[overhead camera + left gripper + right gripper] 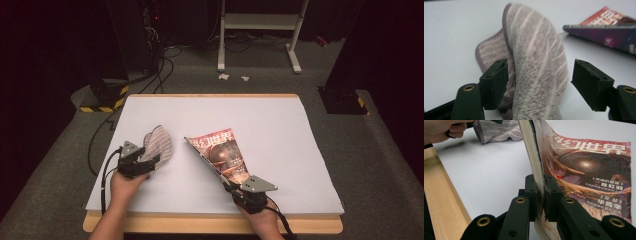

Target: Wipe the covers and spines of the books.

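The slipper (158,144) lies on the left part of the white table (280,120), just ahead of your left gripper (150,161), and the magazine (222,152) stands on its edge to the right of it, well apart. Your left gripper's jaws stand wide around the slipper: in the left gripper view (536,62) the grey upper rises between the 2 black pads, the left pad just beside or brushing the fabric and the right pad clear of it. So nothing is clamped there; the slipper rests on the table by its own weight, probably set down where it is meant to stay, or about to be gripped again.

Your right gripper (231,188) is closed on the magazine near its lower corner. In the right gripper view the 2 jaws pinch the whole thickness of pages close to the spine (536,167), which is likely why the magazine stays tilted up instead of flopping flat. Holding it by the bound edge keeps the pages together.

The slipper is soft terry cloth, mauve-grey with thin pale stripes and a darker piped rim, its upper humped and leaning slightly. The magazine has a glossy red and brown cover (589,165) with a glowing round shape and white Chinese lettering.
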### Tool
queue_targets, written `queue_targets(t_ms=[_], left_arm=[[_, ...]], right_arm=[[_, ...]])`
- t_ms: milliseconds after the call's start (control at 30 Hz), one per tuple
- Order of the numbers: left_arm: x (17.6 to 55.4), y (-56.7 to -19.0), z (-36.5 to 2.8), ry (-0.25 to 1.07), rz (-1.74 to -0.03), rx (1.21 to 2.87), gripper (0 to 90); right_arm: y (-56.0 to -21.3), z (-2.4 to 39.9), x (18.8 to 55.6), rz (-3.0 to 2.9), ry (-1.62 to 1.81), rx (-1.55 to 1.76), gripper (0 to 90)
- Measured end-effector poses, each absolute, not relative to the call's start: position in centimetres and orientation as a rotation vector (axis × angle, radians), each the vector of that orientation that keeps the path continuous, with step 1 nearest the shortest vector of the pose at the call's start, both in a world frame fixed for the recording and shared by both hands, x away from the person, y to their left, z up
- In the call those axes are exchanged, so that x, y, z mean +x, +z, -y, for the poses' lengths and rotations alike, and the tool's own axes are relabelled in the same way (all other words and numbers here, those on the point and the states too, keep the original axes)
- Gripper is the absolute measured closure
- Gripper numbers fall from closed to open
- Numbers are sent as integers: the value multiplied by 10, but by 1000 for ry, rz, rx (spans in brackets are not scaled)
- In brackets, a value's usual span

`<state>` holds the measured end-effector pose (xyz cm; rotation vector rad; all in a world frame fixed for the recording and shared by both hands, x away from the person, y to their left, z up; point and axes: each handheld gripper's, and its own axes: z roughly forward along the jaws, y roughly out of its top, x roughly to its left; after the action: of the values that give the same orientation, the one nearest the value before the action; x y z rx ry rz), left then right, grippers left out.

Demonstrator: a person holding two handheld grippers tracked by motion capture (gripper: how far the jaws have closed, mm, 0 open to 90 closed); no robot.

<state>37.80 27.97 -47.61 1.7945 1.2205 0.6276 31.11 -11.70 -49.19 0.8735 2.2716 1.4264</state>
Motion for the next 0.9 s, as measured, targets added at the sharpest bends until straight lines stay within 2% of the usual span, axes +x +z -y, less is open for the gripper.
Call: queue_targets(t_ms=[267,400,500,733,900], left_arm=[[363,-449,-262,661,-1123,1770,296],[354,-443,-249,638,-1065,1757,313],[347,-447,-238,603,-1044,1775,316],[337,-482,-218,499,-1034,1842,349],[335,-491,-217,491,-1019,1867,347]], right_arm=[[-491,117,311,-2269,1426,877,833],[-490,117,311,-2267,1426,878,834],[-490,117,311,-2265,1425,878,835],[-487,117,311,-2249,1417,883,842],[-483,118,312,-2225,1422,895,845]])
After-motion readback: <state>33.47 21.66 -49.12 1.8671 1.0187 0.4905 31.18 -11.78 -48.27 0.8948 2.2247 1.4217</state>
